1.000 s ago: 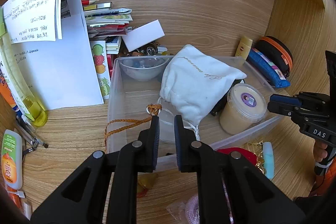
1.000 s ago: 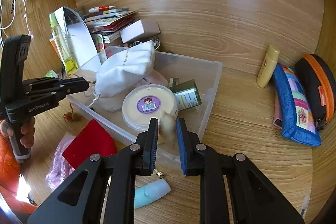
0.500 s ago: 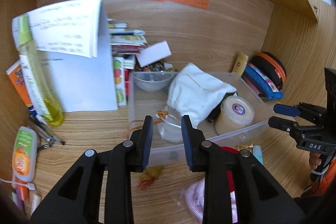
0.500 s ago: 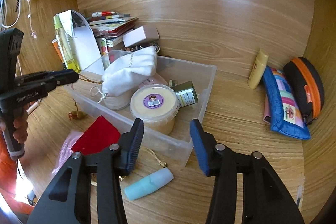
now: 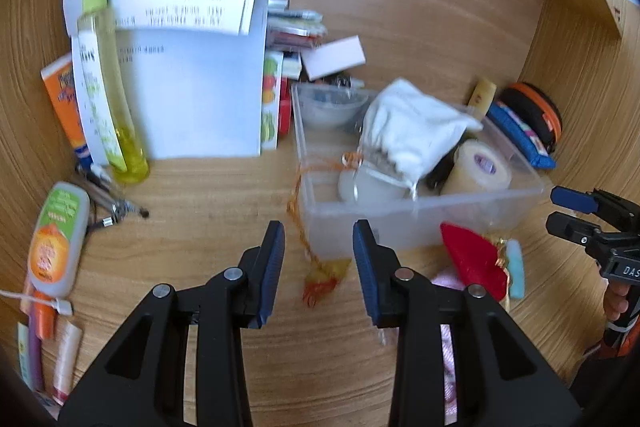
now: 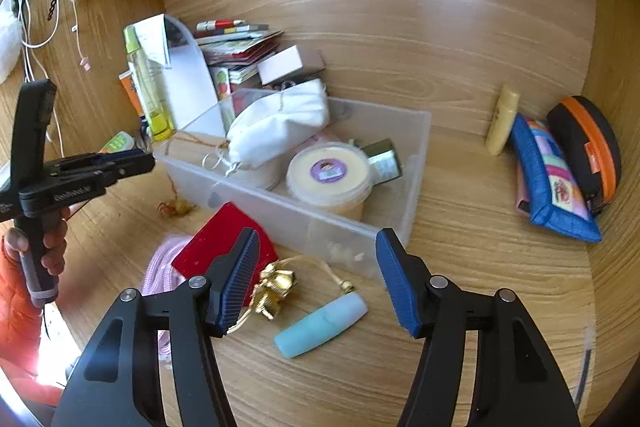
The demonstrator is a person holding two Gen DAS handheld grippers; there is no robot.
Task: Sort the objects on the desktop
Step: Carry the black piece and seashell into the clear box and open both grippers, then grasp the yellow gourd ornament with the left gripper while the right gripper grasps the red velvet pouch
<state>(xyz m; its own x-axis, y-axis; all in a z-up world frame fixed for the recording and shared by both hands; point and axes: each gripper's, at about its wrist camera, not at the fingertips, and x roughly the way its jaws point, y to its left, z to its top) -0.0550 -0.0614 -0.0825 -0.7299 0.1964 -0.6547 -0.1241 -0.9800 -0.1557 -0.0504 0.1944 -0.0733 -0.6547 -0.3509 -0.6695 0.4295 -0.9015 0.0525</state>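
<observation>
A clear plastic bin (image 5: 400, 223) (image 6: 416, 155) on the wooden desk holds a white drawstring pouch (image 5: 412, 131) (image 6: 280, 123), a cream tub with a purple label (image 5: 480, 167) (image 6: 328, 171) and a small bowl (image 5: 328, 107). An orange cord with a tassel (image 5: 324, 277) hangs over the bin's left wall onto the desk. My left gripper (image 5: 318, 259) hovers just in front of the bin above the tassel, its jaws opening with nothing between them. My right gripper (image 6: 316, 279) is opening wide, empty, above a gold bell charm (image 6: 276, 291) and a teal tube (image 6: 320, 325).
Red card (image 6: 216, 239) and pink knit piece (image 6: 160, 267) lie before the bin. At left stand papers (image 5: 192, 67), a yellow bottle (image 5: 108, 87) and tubes (image 5: 60, 235). A blue pouch (image 6: 552, 179), black-orange case (image 6: 588, 147) and cream tube (image 6: 502, 119) sit at right.
Both grippers went from shut to open and drew back from the bin. The orange cord that the left gripper's tips were at now hangs free, its tassel on the desk.
</observation>
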